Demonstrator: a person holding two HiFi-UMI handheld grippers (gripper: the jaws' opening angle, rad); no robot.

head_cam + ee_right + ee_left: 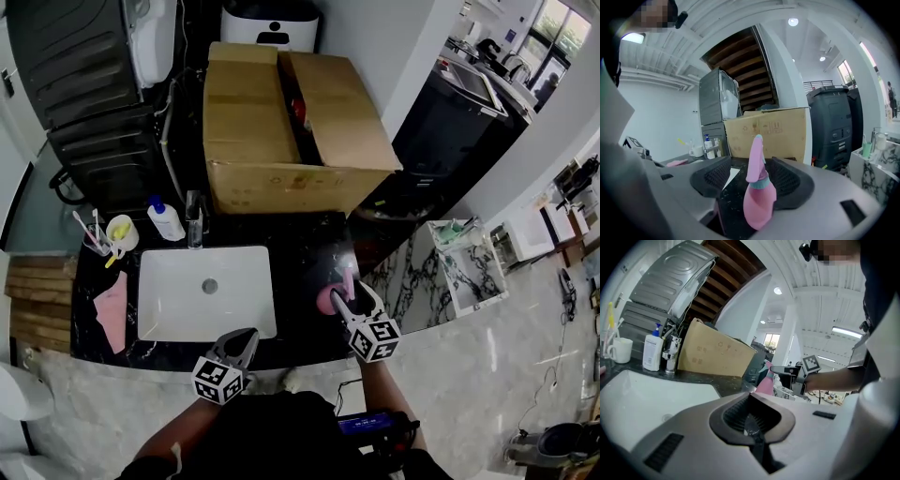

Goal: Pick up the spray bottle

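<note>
The pink spray bottle (334, 294) stands upright on the black counter, right of the sink. My right gripper (354, 296) is around it from the front edge. In the right gripper view the spray bottle (758, 199) stands between the wide-apart jaws of the right gripper (750, 176), closer to the right pad, and neither pad presses on it. My left gripper (246, 339) hovers over the counter's front edge by the sink. It is shut with nothing in it, and its pads meet in the left gripper (751, 398) view. That view also shows the spray bottle (765, 383) at the right.
A white sink (150, 264) is set in the counter, with a faucet (194, 221), a soap pump bottle (167, 221) and a cup of toothbrushes (121, 232) behind it. A pink cloth (112, 309) lies at the left. A large cardboard box (272, 141) fills the back.
</note>
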